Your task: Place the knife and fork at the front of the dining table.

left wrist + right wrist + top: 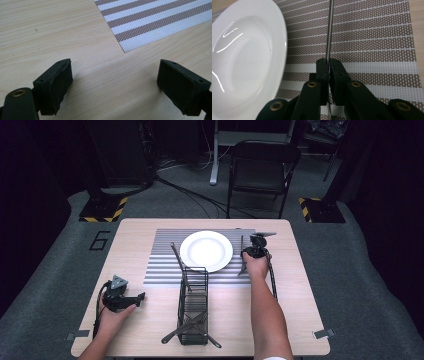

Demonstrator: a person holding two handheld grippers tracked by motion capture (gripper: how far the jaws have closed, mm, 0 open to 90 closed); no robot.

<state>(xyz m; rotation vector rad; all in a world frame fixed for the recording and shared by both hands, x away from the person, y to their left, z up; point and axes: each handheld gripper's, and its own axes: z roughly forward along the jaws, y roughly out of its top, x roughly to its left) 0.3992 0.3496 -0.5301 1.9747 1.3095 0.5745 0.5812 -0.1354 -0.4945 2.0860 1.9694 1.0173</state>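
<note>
Your right gripper (329, 65) has its jaws pressed tight on a thin metal utensil (329, 32), most likely a knife, though its working end is too slim to make out; the shaft runs straight up from the jaws over the striped placemat (374, 37), just to the right of the white plate (244, 62). From the high view, your right hand (256, 265) sits at the right edge of the plate (206, 251), with the utensil (242, 256) lying along the placemat (162, 255) beside that plate and apart from its rim. Your left gripper (115, 82) stands wide open with nothing between its jaws, held low over the bare wooden table (50, 35), with a corner of the placemat (155, 22) ahead of it. In the high view that gripper (131, 299) rests in your left hand (112, 317), well to the left of the plate and nearer to you, with its jaws pointing toward the black wire rack (193, 305). The rack stands on the table (145, 330) just on your side of the plate, its far end reaching the plate's near rim, with dark utensils (187, 325) crossed at its near end and one more handle (177, 257) leaning out beside the plate's left edge.
</note>
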